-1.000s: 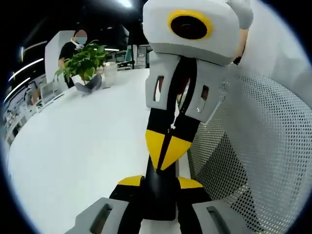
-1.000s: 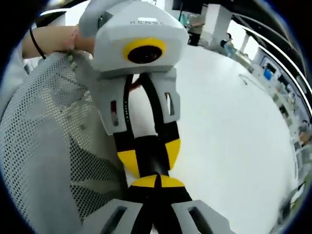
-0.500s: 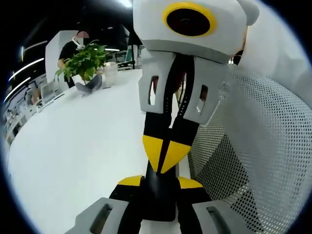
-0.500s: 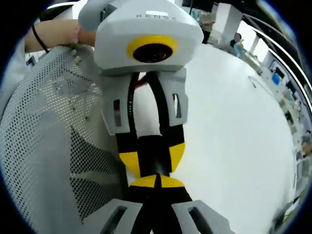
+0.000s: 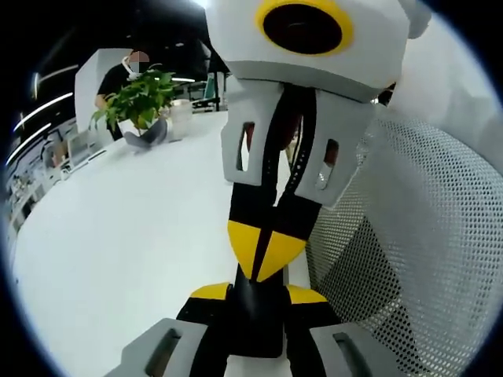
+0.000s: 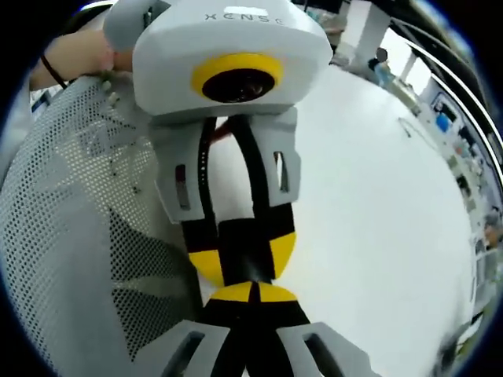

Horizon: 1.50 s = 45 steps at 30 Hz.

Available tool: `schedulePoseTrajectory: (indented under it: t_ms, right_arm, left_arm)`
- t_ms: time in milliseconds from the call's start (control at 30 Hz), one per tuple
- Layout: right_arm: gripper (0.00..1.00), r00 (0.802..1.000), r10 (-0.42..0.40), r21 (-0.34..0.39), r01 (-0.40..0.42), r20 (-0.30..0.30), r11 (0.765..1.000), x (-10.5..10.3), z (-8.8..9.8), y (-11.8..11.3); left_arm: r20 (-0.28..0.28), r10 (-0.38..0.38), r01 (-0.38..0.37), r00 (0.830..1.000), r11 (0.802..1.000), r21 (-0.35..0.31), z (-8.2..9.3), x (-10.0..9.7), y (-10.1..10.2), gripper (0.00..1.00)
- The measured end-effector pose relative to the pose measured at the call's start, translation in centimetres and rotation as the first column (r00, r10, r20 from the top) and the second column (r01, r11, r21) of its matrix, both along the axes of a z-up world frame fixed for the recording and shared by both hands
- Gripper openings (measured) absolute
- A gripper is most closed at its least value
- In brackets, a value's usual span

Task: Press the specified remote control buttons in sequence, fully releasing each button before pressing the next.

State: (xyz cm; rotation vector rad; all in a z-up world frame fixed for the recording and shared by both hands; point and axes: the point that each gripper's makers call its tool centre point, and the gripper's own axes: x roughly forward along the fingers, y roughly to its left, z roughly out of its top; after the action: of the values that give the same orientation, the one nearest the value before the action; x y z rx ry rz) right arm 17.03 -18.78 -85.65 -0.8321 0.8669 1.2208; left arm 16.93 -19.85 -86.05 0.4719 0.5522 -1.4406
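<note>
A black remote control (image 5: 255, 323) shows end-on as a dark slab between the yellow tips of my left gripper (image 5: 258, 295), which is shut on it. My right gripper (image 5: 264, 250) comes down from above, jaws shut, its yellow tips meeting the remote's near end. In the right gripper view my right gripper (image 6: 253, 293) is shut at the bottom. Just above it is the left gripper (image 6: 242, 258), holding the remote (image 6: 245, 236) between its yellow pads. The buttons are hidden.
A white table (image 5: 134, 228) spreads to the left, with a potted plant (image 5: 137, 98) and a person (image 5: 118, 75) at its far end. A white mesh chair back (image 5: 416, 236) stands close by. A hand (image 6: 78, 55) holds the left gripper.
The right gripper looms slightly larger and lower in the left gripper view. The left gripper has shifted a little left in the right gripper view. Both stay shut.
</note>
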Motion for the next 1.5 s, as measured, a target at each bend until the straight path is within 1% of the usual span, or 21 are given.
schedulePoseTrajectory:
  t_ms: [167, 233, 300, 433, 467, 500, 533, 567, 667, 733, 767, 800, 867, 933, 967, 1033, 1133, 1200, 1267, 1433, 1500]
  right_arm:
    - [0.0, 1.0, 0.002, 0.069, -0.001, -0.012, 0.998, -0.1, 0.2, 0.0]
    - [0.0, 0.999, -0.016, 0.1, 0.02, -0.037, 0.995, -0.1, 0.2, 0.0]
    - [0.0, 0.996, -0.024, 0.13, 0.035, -0.081, 0.991, -0.5, 0.4, 0.0]
    - [0.0, 0.998, 0.001, 0.145, 0.008, -0.06, 0.989, -0.5, 0.4, -0.4]
    - [0.01, 0.998, 0.01, 0.15, -0.002, -0.055, 0.989, -0.6, 0.4, -0.5]
    - [0.04, 0.998, 0.024, 0.162, -0.014, -0.062, 0.987, -0.8, 0.4, -0.4]
    - [0.06, 0.997, 0.026, 0.165, -0.014, -0.068, 0.986, -1.0, 0.4, -0.3]
    - [0.08, 0.997, 0.047, 0.17, -0.036, -0.066, 0.985, -1.2, 0.4, -0.3]
    - [0.1, 0.997, 0.063, 0.165, -0.056, -0.036, 0.985, -1.1, 0.4, -0.5]
    - [0.17, 0.999, 0.045, 0.155, -0.04, -0.031, 0.987, -0.7, 0.1, -1.0]
    - [0.18, 0.999, 0.024, 0.17, -0.016, -0.048, 0.985, -0.6, 0.1, -1.1]
    - [0.2, 0.998, 0.004, 0.163, 0.006, -0.062, 0.987, -0.4, -0.1, -1.5]
    - [0.22, 0.998, 0.012, 0.162, -0.002, -0.059, 0.987, -0.4, -0.5, -2.0]
    - [0.22, 0.998, 0.014, 0.156, -0.004, -0.063, 0.988, -0.4, -0.7, -2.6]
    - [0.22, 0.997, 0.0, 0.18, 0.014, -0.077, 0.984, -0.4, -0.5, -2.5]
    - [0.22, 0.997, 0.005, 0.198, 0.01, -0.076, 0.98, -0.4, -0.3, -2.6]
    - [0.22, 0.997, 0.024, 0.2, -0.01, -0.07, 0.98, -0.4, -0.4, -2.8]
    - [0.23, 0.997, 0.014, 0.19, 0.002, -0.081, 0.982, -0.3, -0.7, -3.3]
    - [0.23, 0.997, 0.008, 0.198, 0.009, -0.083, 0.98, -0.2, -0.7, -3.6]
    - [0.23, 0.996, -0.005, 0.205, 0.023, -0.087, 0.979, -0.2, -0.7, -4.5]
    - [0.24, 0.995, -0.015, 0.211, 0.036, -0.098, 0.977, -0.1, -0.7, -4.9]
  left_arm:
    - [0.004, 0.0, 0.0, 1.0, 1.0, 0.0, 0.0, 0.0, 0.0, 0.25]
    - [0.003, 0.0, 0.0, 1.0, 1.0, 0.0, 0.0, 0.0, 0.0, 0.25]
    - [0.0, -0.001, 0.001, 1.0, 1.0, -0.001, 0.0, 0.0, 0.0, 0.25]
    - [-0.001, 0.001, -0.001, 1.0, 1.0, -0.002, 0.0, 0.0, 0.0, 0.25]
    - [-0.002, 0.002, -0.002, 1.0, 1.0, -0.002, 0.0, 0.0, 0.0, 0.25]
    - [-0.002, 0.002, -0.002, 1.0, 1.0, -0.003, 0.0, 0.0, 0.0, 0.25]
    - [-0.003, 0.002, -0.002, 1.0, 1.0, -0.003, 0.0, 0.0, 0.0, 0.25]
    - [-0.003, 0.002, -0.002, 1.0, 1.0, -0.004, 0.0, 0.0, 0.0, 0.25]
    - [-0.004, 0.004, -0.004, 1.0, 1.0, -0.006, 0.0, 0.0, 0.0, 0.25]
    - [-0.006, 0.006, -0.006, 1.0, 1.0, -0.008, 0.0, 0.0, 0.0, 0.25]
    - [-0.008, 0.008, -0.008, 1.0, 1.0, -0.009, 0.0, 0.0, 0.0, 0.25]
    - [-0.02, 0.019, -0.019, 1.0, 1.0, -0.014, 0.0, 0.0, 0.0, 0.25]
    - [-0.026, 0.024, -0.025, 0.999, 1.0, -0.016, 0.1, 0.0, 0.0, 0.25]
    - [-0.025, 0.025, -0.026, 0.999, 1.0, -0.016, 0.1, 0.0, 0.0, 0.25]
    - [-0.024, 0.026, -0.026, 0.999, 1.0, -0.016, 0.0, 0.0, 0.0, 0.25]
    - [-0.023, 0.025, -0.026, 0.999, 1.0, -0.017, 0.0, 0.0, 0.0, 0.25]
    - [-0.026, 0.025, -0.026, 0.999, 0.999, -0.019, 0.1, 0.0, 0.0, 0.25]
    - [-0.036, 0.032, -0.032, 0.999, 0.999, -0.02, 0.1, 0.1, 0.0, 0.25]
    - [-0.041, 0.037, -0.038, 0.998, 0.999, -0.019, 0.1, 0.1, 0.0, 0.25]
    - [-0.029, 0.031, -0.032, 0.999, 0.999, -0.015, 0.1, 0.0, 0.0, 0.25]
    - [-0.023, 0.027, -0.027, 0.999, 1.0, -0.014, 0.1, 0.0, 0.0, 0.25]
